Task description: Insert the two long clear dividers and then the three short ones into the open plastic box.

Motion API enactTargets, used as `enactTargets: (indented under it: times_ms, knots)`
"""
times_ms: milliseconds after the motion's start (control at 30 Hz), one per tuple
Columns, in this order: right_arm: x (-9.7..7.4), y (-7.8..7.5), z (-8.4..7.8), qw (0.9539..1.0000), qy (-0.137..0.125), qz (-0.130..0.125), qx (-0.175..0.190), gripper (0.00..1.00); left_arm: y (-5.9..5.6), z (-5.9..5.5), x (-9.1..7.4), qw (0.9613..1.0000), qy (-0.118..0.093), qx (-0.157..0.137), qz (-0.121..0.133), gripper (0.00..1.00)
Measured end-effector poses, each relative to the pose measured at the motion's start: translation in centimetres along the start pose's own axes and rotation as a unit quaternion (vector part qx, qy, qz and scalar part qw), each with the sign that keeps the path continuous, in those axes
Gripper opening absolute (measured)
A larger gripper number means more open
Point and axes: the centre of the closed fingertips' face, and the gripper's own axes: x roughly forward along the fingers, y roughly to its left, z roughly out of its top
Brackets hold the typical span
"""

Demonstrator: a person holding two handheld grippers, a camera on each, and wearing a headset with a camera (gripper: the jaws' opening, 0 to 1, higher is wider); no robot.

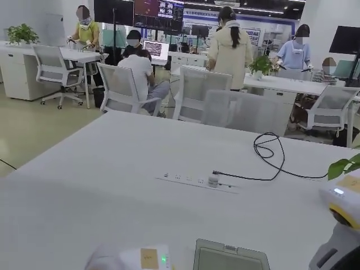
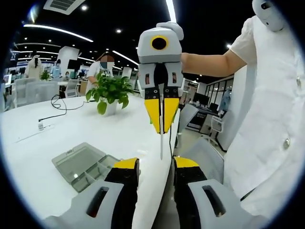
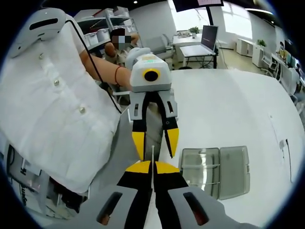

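Clear divider [image 3: 152,156], edge-on, sits pinched in the right gripper [image 3: 152,168], yellow tips pressed together, bottom centre of the right gripper view. We note the left gripper [image 3: 156,152] facing it, jaws spread either side of the divider's far end. Open plastic box [image 3: 214,171] lies lower right on the white table [image 3: 228,105], apart from both grippers.

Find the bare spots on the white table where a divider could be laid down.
The widest bare stretch of the table lies between the box and the socket strip, running to the left edge. Beyond the strip is free too. It is crowded to the right, around the cable and the plant.
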Motion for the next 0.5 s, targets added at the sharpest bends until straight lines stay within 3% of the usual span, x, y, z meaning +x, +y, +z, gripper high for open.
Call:
enactTargets:
  times_ms: [233,500]
  knots:
    - [-0.1,-1.2,0.2,0.9998,-0.008,-0.015,0.004,0.03,1.4,-1.3,-0.9,0.9993,0.012,0.010,0.034,0.49]
    - [0.2,-2.8,0.3,0.9994,-0.011,-0.032,0.007,0.03,2.3,-2.5,-1.6,0.9980,0.024,0.021,0.054,0.66]
